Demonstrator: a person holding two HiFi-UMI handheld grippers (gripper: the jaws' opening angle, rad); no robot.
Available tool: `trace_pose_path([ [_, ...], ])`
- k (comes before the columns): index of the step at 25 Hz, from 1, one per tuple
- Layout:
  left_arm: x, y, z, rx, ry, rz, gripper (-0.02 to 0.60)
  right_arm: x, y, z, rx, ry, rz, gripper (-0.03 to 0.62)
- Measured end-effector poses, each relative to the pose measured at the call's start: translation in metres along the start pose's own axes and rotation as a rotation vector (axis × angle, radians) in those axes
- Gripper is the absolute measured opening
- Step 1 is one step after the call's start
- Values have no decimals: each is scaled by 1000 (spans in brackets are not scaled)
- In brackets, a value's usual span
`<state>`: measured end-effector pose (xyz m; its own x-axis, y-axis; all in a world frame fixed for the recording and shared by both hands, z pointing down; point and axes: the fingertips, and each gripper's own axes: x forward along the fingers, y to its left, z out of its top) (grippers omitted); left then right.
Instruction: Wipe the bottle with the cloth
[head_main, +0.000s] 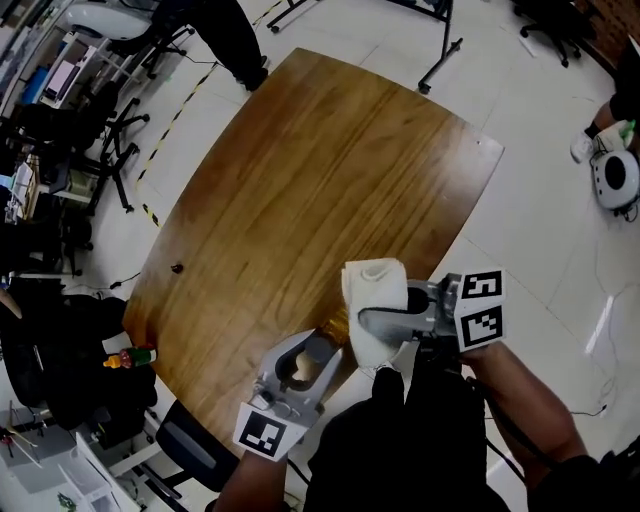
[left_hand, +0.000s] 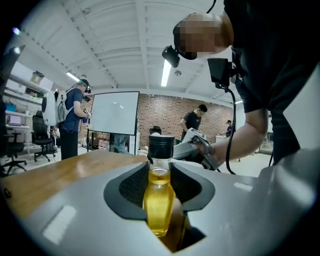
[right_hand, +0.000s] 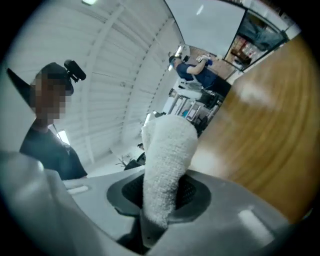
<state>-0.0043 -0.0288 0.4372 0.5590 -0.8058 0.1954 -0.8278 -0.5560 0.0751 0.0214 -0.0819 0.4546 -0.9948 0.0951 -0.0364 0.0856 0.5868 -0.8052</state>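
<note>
A small clear bottle (left_hand: 159, 205) of yellow liquid with a black cap (left_hand: 161, 147) stands upright between the jaws of my left gripper (left_hand: 160, 187), which is shut on its body. In the head view that gripper (head_main: 318, 352) is over the table's near edge, and only an amber sliver of the bottle (head_main: 335, 326) shows beside the cloth. My right gripper (right_hand: 160, 197) is shut on a folded white towelling cloth (right_hand: 167, 160) that sticks up out of its jaws. In the head view the cloth (head_main: 375, 300) hangs just right of the bottle, held by the right gripper (head_main: 385, 322).
The wooden table (head_main: 310, 180) stretches away ahead, with a small dark speck (head_main: 177, 268) near its left edge. Office chairs and clutter (head_main: 60, 150) crowd the left. A red-capped bottle (head_main: 130, 357) lies below the table's left corner. People stand by a whiteboard (left_hand: 116, 112).
</note>
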Motion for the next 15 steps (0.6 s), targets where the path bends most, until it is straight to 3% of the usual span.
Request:
trace_pose_path([
  [3, 3, -4, -6, 2, 6, -5, 146, 21, 1, -4, -35, 112, 42, 71],
  [7, 1, -3, 0, 1, -23, -2, 146, 32, -7, -11, 21, 167, 56, 71],
  [10, 0, -1, 3, -1, -40, 6, 146, 35, -21, -16, 13, 219, 12, 71],
  [15, 1, 1, 6, 3, -59, 7, 146, 38, -58, -42, -88, 392, -113, 71],
])
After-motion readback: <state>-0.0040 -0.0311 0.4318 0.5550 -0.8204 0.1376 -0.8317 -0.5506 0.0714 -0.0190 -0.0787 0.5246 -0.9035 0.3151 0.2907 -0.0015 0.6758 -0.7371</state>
